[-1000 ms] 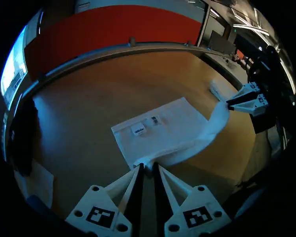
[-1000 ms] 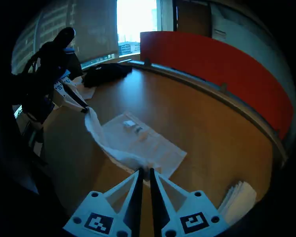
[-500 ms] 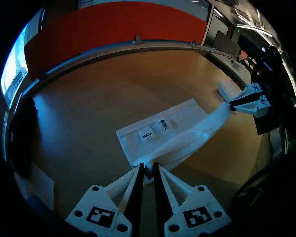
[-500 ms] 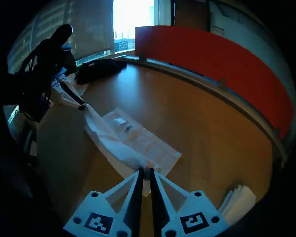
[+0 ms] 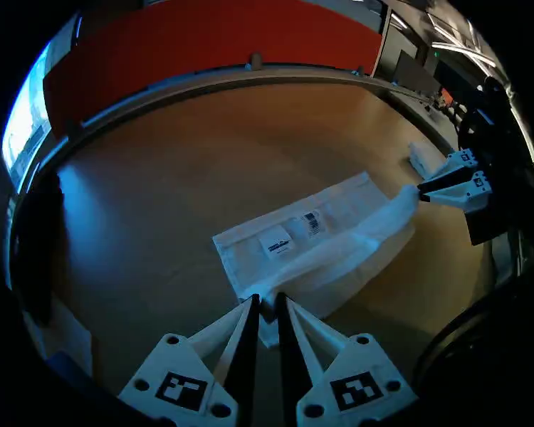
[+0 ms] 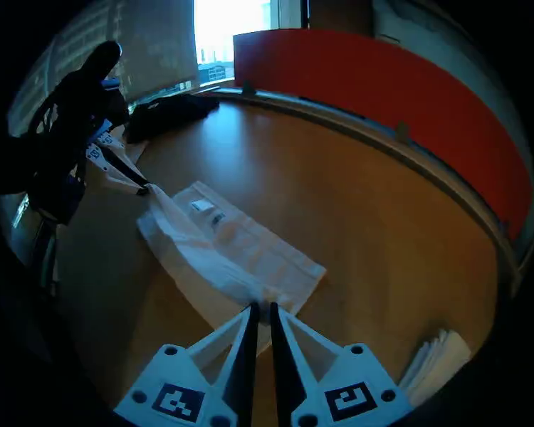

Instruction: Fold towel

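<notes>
A white towel [image 5: 338, 206] with two small labels lies partly flat on the wooden table [image 5: 160, 192]. Its near edge is lifted and stretched between the two grippers. At the bottom of the left gripper view, my left gripper [image 5: 267, 299] is shut on one corner. The right gripper [image 5: 420, 193] pinches the other corner at the right of that view. In the right gripper view, the towel [image 6: 253, 249] runs from my right gripper [image 6: 261, 307], shut on its corner, to the left gripper [image 6: 144, 189], held by a dark-sleeved arm.
A red partition [image 5: 196, 43] runs along the table's far edge [image 6: 409, 78]. A stack of folded white towels [image 6: 434, 356] sits near the right gripper [image 5: 425, 156]. A dark bundle [image 6: 171, 112] lies on the table by the window.
Both grippers have carried the lifted edge forward over the flat part and lower. The hanging strip sags closer to the table, and the towel lies more spread out.
</notes>
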{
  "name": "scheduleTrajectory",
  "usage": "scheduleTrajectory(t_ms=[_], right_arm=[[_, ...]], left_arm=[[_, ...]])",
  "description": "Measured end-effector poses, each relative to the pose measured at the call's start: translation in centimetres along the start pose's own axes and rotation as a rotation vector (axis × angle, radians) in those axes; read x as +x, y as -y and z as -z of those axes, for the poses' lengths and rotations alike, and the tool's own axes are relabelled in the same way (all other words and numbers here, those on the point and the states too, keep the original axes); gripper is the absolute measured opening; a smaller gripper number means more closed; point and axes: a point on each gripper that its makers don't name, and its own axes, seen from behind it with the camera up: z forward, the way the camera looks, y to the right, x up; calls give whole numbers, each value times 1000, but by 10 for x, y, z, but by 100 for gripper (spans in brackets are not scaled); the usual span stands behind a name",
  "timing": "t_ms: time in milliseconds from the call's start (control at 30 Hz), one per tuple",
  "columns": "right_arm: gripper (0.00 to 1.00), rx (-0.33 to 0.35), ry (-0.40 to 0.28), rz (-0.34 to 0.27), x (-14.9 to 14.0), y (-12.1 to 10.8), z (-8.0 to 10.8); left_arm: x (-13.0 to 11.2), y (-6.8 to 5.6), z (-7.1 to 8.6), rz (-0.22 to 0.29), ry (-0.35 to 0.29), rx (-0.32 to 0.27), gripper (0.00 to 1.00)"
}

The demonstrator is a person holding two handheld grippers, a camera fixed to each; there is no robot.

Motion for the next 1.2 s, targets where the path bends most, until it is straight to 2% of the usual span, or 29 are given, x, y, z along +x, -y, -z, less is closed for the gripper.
scheduleTrajectory(t_ms=[333,600,867,933,967,1000,1067,1133,1200], right_arm=[[12,-34,16,-33,-3,-12,-16],[18,-71,26,-45,-3,-24,-23],[23,-105,27,-33,-1,-33,-24],[30,-113,27,-33,-1,-35,-23],[38,-116,27,-33,-1,-35,-23],[46,-118,27,-34,0,-36,-23],[69,-112,28,-38,-1,-34,-21],[85,-107,26,-43,-1,-32,-20],[90,-103,22,-48,-1,-30,-19]], left_arm=[[3,14,-23,-2,5,62,26],[10,23,-31,-18,-1,96,42],[15,31,-26,-34,-13,114,64],[16,32,-24,-31,-14,113,66],[16,32,-23,-29,-14,112,68],[15,32,-22,-27,-15,111,70],[14,33,-21,-24,-16,110,83],[14,33,-19,-22,-18,110,92],[13,34,-18,-20,-19,112,92]])
